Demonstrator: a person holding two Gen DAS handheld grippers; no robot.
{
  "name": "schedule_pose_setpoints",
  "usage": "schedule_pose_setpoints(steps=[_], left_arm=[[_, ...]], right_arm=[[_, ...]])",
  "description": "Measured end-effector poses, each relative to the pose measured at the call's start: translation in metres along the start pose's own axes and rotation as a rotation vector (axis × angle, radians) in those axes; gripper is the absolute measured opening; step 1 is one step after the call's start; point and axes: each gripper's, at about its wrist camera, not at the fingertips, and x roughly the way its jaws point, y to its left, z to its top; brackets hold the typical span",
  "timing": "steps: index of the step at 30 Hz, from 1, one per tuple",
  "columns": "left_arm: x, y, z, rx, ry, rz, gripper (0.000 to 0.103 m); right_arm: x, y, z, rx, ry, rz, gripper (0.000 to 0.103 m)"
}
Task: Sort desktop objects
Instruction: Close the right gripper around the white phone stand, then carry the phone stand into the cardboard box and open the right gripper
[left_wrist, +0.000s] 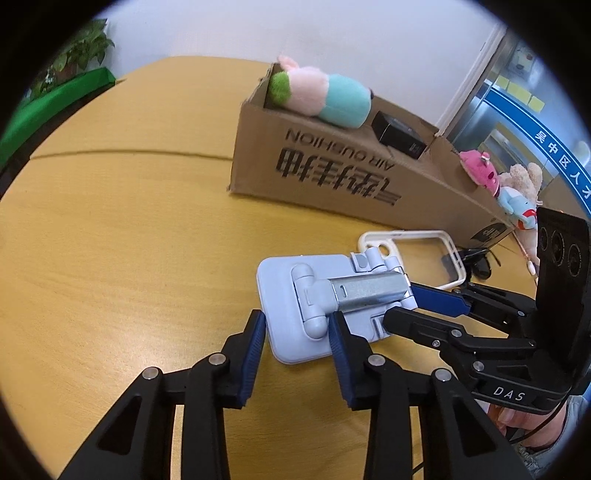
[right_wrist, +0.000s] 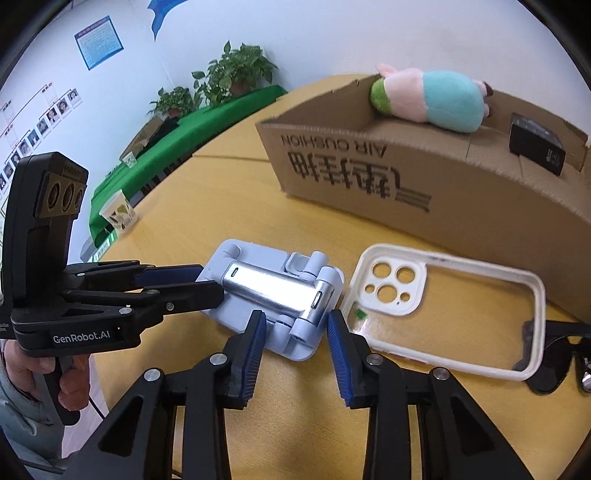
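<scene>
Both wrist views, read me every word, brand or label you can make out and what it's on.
"AIR CUSHION", upside down: cardboard box.
Large Chinese characters beneath it: upside down, not read.
"DAS": right gripper body.
"GenRobot.AI": left gripper body.
Blue window band: Chinese characters, cut off.
Wall poster, black box label: too small.

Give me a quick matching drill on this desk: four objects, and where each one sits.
Objects:
1. phone stand
2. phone case
3. plush toy
4. sunglasses

Places:
A. on the rim of the cardboard box
B. partly under the case's far end
C. between both sets of fingers
D. flat on the table, beside the stand

Pairs: 1-C, 2-D, 3-A, 4-B
</scene>
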Motion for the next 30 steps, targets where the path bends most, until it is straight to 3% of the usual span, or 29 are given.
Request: schedule_pose_setpoints(steps=[7, 19, 30], left_arm=[[-0.016, -0.030, 0.036, 0.086, -0.079, -0.018, 0.034], [0.001, -0.078, 0.103, 0.209, -0.154, -0.082, 0.034], [0.018, -0.080, 0.179, 0.244, -0.202, -0.064, 0.034]], right_arm=[[-0.039, -0.007, 0.021, 0.006, -0.111, -0.035, 0.034], [-0.083, -0.059, 0.070, 0.031, -0.219, -0.152, 0.035], [-0.075, -0.093, 0.145, 0.017, -0.241, -0.167, 0.036]])
